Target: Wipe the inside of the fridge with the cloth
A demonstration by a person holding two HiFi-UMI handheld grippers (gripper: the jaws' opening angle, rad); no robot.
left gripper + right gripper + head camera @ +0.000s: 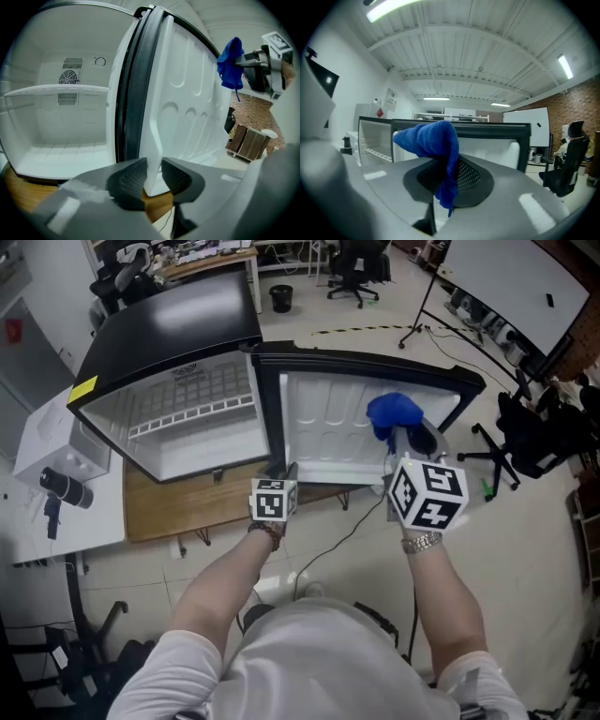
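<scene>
While the left hand-held gripper (149, 176) clamps the lower edge of the open door (328, 418), the right hand-held gripper (447, 177) grasps the cloth (394, 413) near the door's inner side; the fridge (178, 442) stands open; I judge almost all wiping is left.

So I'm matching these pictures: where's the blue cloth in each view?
Head view: blue cloth right of centre, at the open fridge door.
Left gripper view: cloth upper right.
Right gripper view: cloth centre, in the right claw.
Shared landmark: the door.
</scene>
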